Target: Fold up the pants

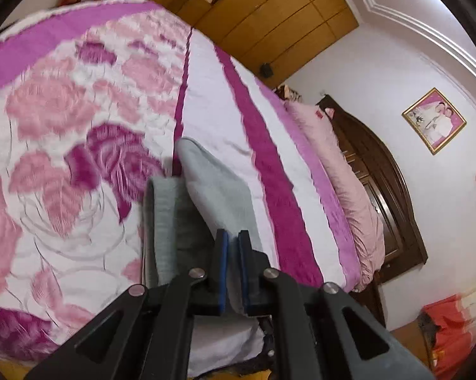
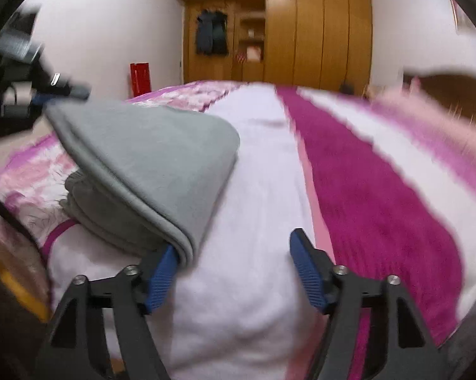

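The grey pants (image 2: 149, 164) lie partly folded on the bed, with a top layer lifted off the lower folds. My left gripper (image 1: 233, 243) is shut on the grey pants (image 1: 212, 190) and holds their edge up above the bedspread. It also shows in the right wrist view (image 2: 47, 95) at the far corner of the lifted layer. My right gripper (image 2: 234, 253) is open; its left finger touches the near edge of the pants, with nothing between the jaws.
The bed (image 2: 380, 190) has a pink, magenta and white floral bedspread (image 1: 63, 126). Pink pillows (image 1: 342, 171) lie by a dark wooden headboard (image 1: 383, 174). A wooden wardrobe (image 2: 301, 31) stands behind the bed. A red object (image 2: 139, 77) stands by the wall.
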`<state>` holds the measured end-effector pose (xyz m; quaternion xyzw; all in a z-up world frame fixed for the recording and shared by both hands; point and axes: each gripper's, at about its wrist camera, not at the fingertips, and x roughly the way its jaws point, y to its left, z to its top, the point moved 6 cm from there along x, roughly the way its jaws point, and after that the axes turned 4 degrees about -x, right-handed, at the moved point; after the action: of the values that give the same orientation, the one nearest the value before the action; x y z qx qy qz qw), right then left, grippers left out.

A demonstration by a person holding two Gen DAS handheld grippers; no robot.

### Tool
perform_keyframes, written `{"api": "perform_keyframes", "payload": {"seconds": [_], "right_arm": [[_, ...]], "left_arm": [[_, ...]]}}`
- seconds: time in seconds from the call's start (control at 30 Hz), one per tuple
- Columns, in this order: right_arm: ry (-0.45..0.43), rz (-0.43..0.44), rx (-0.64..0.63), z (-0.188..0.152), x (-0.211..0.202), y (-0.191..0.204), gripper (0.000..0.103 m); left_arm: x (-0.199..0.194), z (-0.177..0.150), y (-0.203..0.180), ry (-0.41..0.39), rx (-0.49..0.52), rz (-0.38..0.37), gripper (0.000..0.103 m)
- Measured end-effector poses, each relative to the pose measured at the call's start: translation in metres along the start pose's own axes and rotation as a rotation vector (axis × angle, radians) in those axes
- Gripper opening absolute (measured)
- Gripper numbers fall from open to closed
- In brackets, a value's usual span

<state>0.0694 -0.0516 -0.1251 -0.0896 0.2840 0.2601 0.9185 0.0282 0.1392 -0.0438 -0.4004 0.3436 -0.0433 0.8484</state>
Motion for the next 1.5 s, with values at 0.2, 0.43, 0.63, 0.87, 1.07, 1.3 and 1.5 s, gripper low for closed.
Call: {"api": "perform_keyframes", "payload": {"seconds": [0.2, 0.43, 0.63, 0.87, 1.07, 1.3, 1.5], "right_arm": [[0.032, -0.041, -0.057, 0.000, -0.013, -0.002, 0.070], [0.045, -0.030, 0.103, 0.018, -0.020, -0.048, 0.061], [-0.051, 0.410, -0.059, 0.077, -0.023, 0.018, 0.008], [0.125, 0.545, 0.006, 0.016, 0.019, 0.011, 0.000], [0.113, 0.523, 0.004, 0.040, 0.021, -0.006, 0.000], [0.105, 0.488, -0.042, 0.040, 0.025, 0.007, 0.002], [0.100, 0.508, -0.050, 0.049, 0.021, 0.010, 0.004]], "left_arm": [[0.013, -0.011, 0.023, 0.023, 0.012, 0.136, 0.006], [0.020, -0.023, 0.046, 0.051, 0.002, 0.211, 0.007], [0.015, -0.027, 0.039, 0.046, 0.026, 0.226, 0.007], [0.014, -0.035, 0.031, 0.062, 0.070, 0.254, 0.007], [0.009, -0.040, 0.022, 0.065, 0.124, 0.276, 0.007], [0.014, -0.039, 0.026, 0.081, 0.125, 0.301, 0.007], [0.009, -0.035, 0.017, 0.055, 0.184, 0.391, 0.013]]}}
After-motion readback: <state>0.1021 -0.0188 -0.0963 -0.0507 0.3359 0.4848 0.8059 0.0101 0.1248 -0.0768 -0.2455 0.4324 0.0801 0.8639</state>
